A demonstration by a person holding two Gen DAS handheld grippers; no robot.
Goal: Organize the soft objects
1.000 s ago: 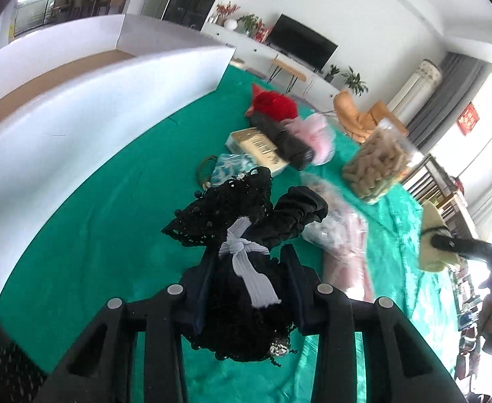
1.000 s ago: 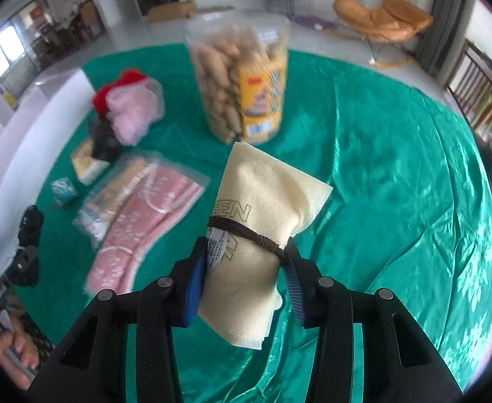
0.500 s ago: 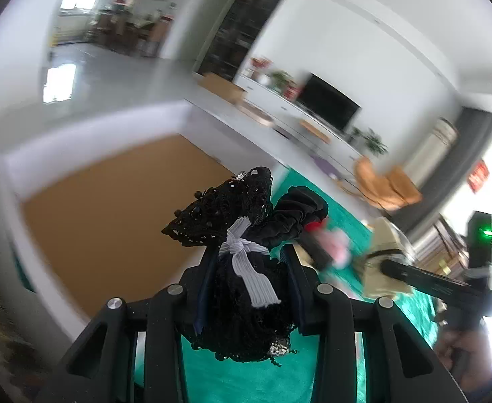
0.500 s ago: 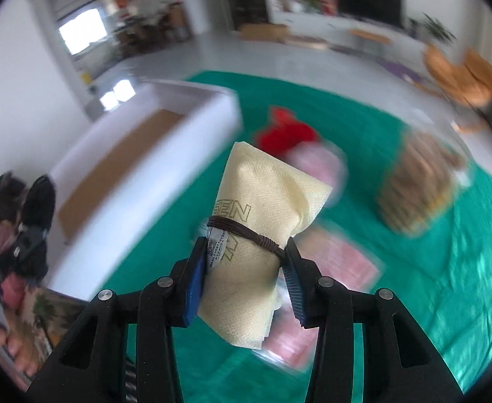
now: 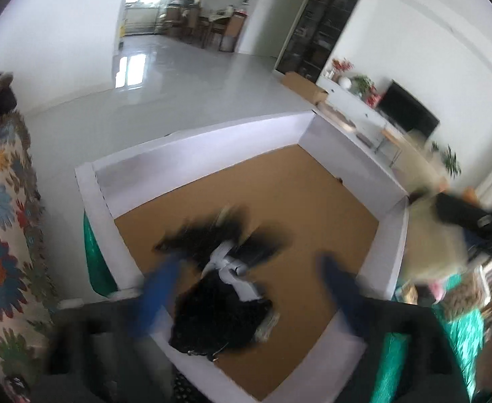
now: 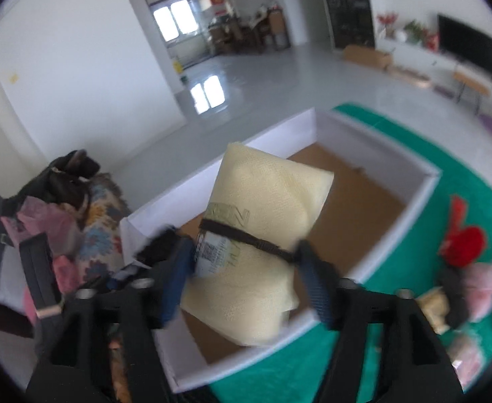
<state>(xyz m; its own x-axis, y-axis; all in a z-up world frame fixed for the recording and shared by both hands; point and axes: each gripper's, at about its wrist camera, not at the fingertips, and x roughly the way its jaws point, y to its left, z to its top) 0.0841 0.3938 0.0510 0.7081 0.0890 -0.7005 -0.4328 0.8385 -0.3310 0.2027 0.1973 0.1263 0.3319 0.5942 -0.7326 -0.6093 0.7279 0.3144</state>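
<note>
Over the white box (image 5: pixel 195 147), my left gripper (image 5: pixel 249 282) has its jaws opening wide. A black sequined bundle (image 5: pixel 219 315) with a white ribbon hangs blurred between the blue pads (image 5: pixel 158 285), touching neither, above the brown floor. My right gripper (image 6: pixel 246 268) hovers over the same white box (image 6: pixel 279 134). Its jaws are opening too. A cream cloth roll (image 6: pixel 266 201) tied with a brown cord sits between its pads (image 6: pixel 313 278), which stand slightly off it. That cream roll (image 5: pixel 434 241) also shows at the right of the left wrist view.
The box stands on a green tablecloth (image 6: pixel 464 154). To its right lie a red plush (image 6: pixel 464 245), a pink soft item (image 6: pixel 484 285) and a dark roll. Flower-patterned fabric (image 5: pixel 0 235) is close on the left of the box. Beyond is grey room floor.
Both grippers swung from over the green table to over the white box. The left jaws sprang apart and let go of the black bundle. The right jaws widened around the cream roll.
</note>
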